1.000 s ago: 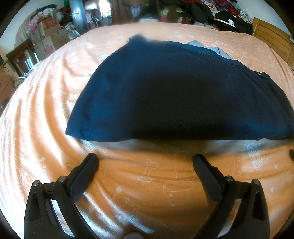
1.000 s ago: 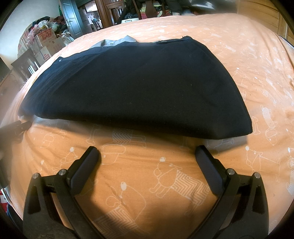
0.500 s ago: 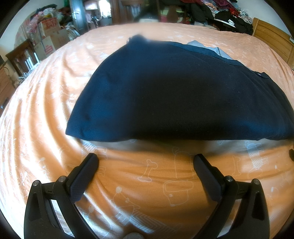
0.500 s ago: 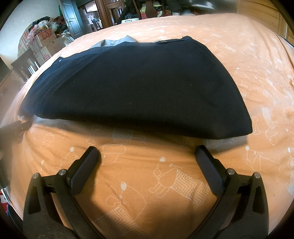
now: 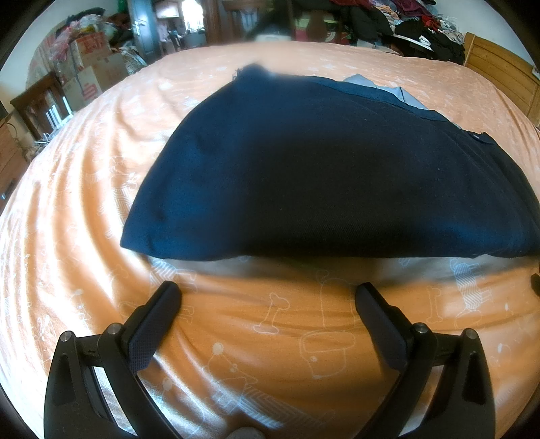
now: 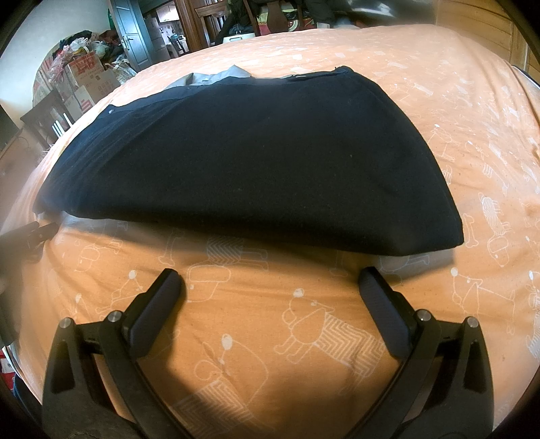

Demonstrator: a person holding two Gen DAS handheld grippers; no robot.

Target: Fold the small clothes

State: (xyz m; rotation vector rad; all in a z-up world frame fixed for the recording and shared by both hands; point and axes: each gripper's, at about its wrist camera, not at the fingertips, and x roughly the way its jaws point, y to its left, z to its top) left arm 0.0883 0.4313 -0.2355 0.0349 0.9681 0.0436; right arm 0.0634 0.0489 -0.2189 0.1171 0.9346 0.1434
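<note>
One dark blue cloth (image 5: 330, 175) lies folded flat on a bed with an orange sheet (image 5: 84, 189). The sheet has white drawings of dogs and bones on it.

The left gripper (image 5: 268, 297) has its two fingers spread wide. Nothing is between them, only the sheet. The cloth is just ahead of the fingers, near but not touching them. Its near edge runs across in front of both fingertips, and its left corner lies ahead and a little to the left of the left finger (image 5: 152, 324).

The right gripper (image 6: 271, 287) also has its two fingers spread wide and holds nothing. In this view the cloth (image 6: 256, 158) is again just ahead, with a strip of bare sheet (image 6: 472, 101) between its near edge and the fingertips. Its right corner is ahead and to the right of the right finger (image 6: 384, 310).

One bit of grey cloth (image 6: 216, 76) peeks out from under the far edge of the dark one. One small button (image 6: 111, 110) shows on the dark cloth, far ahead and to the left of the right gripper.

At the far left edge of the right view a blurry black part of the other gripper can be seen, close to the cloth's left end.

Past the bed are boxes (image 5: 91, 64), one dark chair (image 5: 44, 101) and a heap of clothes (image 5: 415, 23).
</note>
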